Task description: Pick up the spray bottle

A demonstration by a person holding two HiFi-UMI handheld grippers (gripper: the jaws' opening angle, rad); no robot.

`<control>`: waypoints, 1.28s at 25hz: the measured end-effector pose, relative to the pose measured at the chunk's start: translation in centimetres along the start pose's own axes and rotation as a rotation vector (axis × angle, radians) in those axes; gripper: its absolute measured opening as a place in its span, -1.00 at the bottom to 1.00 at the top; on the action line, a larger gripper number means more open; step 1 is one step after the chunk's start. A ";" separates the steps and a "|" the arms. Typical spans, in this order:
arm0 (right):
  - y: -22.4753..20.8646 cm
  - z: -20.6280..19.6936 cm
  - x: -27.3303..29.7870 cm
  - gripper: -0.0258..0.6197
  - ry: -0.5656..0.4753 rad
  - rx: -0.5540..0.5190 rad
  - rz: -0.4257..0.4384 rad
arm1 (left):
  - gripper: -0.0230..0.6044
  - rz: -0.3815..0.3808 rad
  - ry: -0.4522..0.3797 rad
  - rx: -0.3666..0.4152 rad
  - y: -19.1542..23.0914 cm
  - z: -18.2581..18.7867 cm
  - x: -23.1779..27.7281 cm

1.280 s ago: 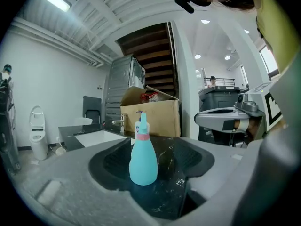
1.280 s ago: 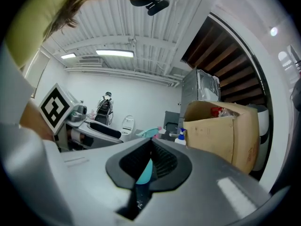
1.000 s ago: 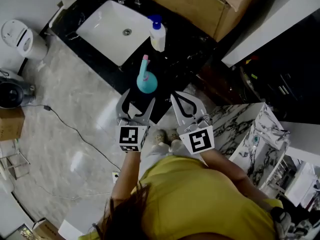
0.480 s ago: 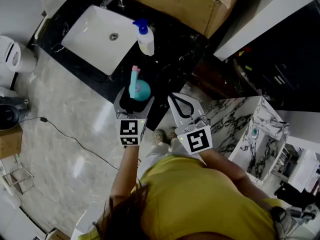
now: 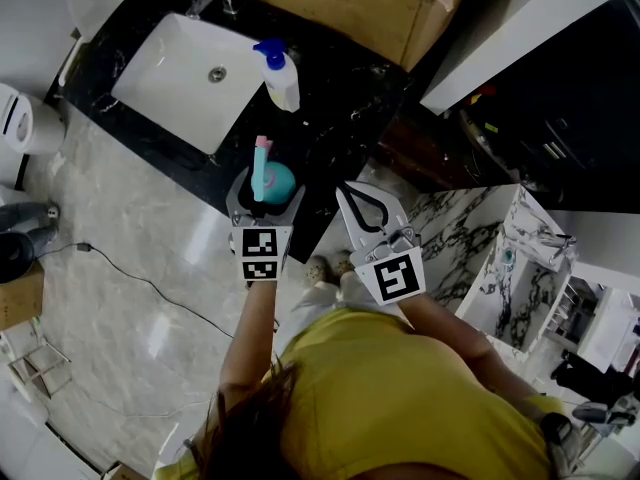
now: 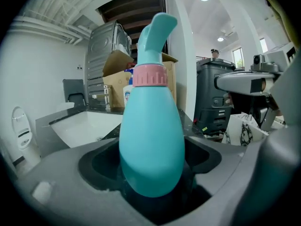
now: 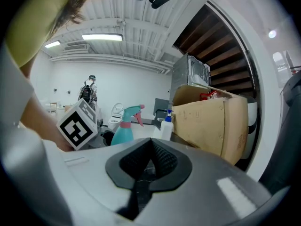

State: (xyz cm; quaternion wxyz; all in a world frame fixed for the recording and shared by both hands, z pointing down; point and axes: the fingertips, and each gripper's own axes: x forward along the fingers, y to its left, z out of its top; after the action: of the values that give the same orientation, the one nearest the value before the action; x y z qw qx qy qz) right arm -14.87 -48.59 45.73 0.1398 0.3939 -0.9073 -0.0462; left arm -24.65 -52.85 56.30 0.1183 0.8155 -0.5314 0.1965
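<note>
A teal spray bottle (image 5: 274,180) with a pink collar and nozzle stands upright on the black counter (image 5: 345,118) near its front edge. My left gripper (image 5: 266,192) is open, its jaws on either side of the bottle's round body. In the left gripper view the bottle (image 6: 150,140) fills the middle, with dark gaps between it and both jaws. My right gripper (image 5: 348,190) hangs just right of the bottle, shut and empty. From the right gripper view (image 7: 150,142) the bottle (image 7: 122,132) appears off to the left, beside the left gripper's marker cube (image 7: 77,124).
A white sink (image 5: 180,73) is sunk into the counter at the left. A white pump bottle (image 5: 282,80) with a blue top stands behind the spray bottle. A cardboard box (image 5: 350,3) sits at the back. A marble-patterned block (image 5: 470,248) is to the right.
The left gripper has moved forward and down, so the spray bottle that stood ahead of its jaws is now between them. The right gripper has shifted only slightly.
</note>
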 end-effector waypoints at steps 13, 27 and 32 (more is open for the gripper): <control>0.7 0.5 -0.9 -0.92 -0.025 -0.004 0.005 | 0.34 0.029 -0.072 0.043 -0.1 2.5 -2.1; 1.6 3.4 -2.4 -0.92 -0.111 0.002 0.008 | 0.34 0.103 -0.205 -0.001 -1.1 9.0 -10.6; 1.5 4.8 -3.1 -0.92 -0.135 0.013 -0.009 | 0.34 0.155 -0.231 -0.010 -1.2 10.3 -13.9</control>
State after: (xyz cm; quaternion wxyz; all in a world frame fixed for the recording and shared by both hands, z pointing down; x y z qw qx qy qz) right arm -15.28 -45.42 40.77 0.0756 0.3948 -0.9132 -0.0675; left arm -26.56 -45.10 40.90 0.0449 0.7886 -0.6039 0.1071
